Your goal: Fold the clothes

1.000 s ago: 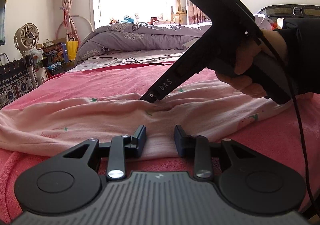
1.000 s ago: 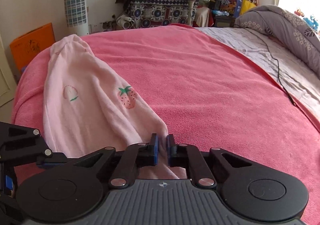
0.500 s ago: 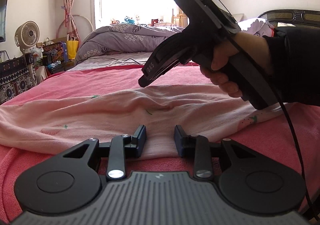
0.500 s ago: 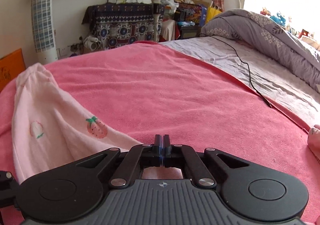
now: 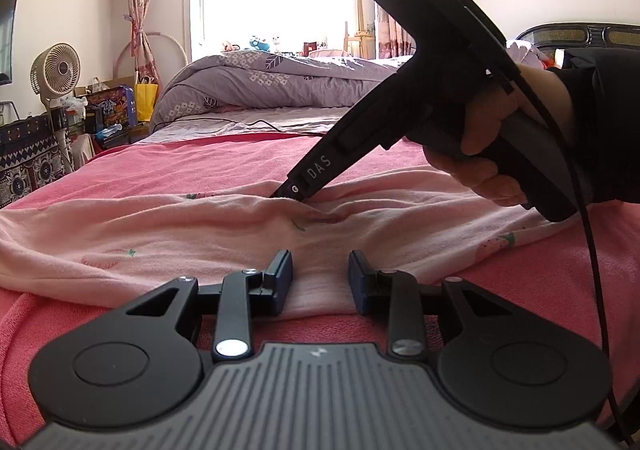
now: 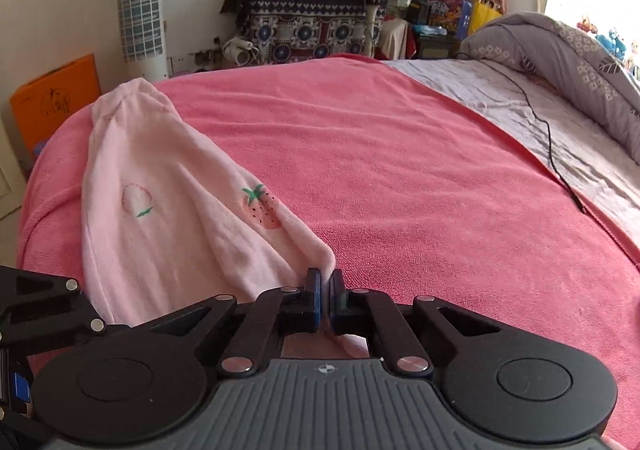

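Pink garment [image 6: 168, 217] lies long on red blanket [image 6: 400, 169]; right gripper [image 6: 325, 286] pinches far edge (fold handle), left gripper [image 5: 319, 276] gapes over near hem.

Black sleeve [image 5: 608, 121], blue-padded black jaws

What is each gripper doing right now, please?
Left gripper: jaws open over the pink garment, holding nothing.
Right gripper: jaws closed on a fold of the pink garment.

pink garment [image 6: 160, 217] edge hidden between right gripper [image 6: 325, 292] fingers.
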A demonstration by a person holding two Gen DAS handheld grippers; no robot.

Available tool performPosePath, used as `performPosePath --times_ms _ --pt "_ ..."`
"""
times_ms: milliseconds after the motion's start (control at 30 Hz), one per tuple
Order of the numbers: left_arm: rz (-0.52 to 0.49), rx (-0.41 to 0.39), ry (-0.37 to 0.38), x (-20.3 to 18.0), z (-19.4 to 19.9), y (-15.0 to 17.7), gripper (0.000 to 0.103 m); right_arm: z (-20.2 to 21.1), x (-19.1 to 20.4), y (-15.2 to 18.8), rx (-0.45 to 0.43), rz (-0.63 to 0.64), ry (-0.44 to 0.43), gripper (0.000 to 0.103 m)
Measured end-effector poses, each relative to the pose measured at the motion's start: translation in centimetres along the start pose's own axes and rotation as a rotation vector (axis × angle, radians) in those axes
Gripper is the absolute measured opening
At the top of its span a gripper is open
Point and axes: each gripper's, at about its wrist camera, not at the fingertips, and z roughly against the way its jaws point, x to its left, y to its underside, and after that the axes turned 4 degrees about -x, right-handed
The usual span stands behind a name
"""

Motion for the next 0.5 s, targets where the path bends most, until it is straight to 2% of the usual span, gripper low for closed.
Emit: performPosePath --times_ms 133,300,500 --pt "0.001 -0.005 0.001 0.2 0.0 0.1 0.038 0.2 -0.1 -0.6 -0.059 -0.044 0.069 0.004" --pt "-0.002 -0.01 0.0 0.2 0.0 0.2 0.038 -2.8 -0.4 -0.5 -0.022 -0.047 0.12 0.004" --pt "0.013 -0.011 0.004 0.7 0.3 0.0 0.038 -5.7 -1.5 -1.2 -0.045 -0.082 0.19 0.002"
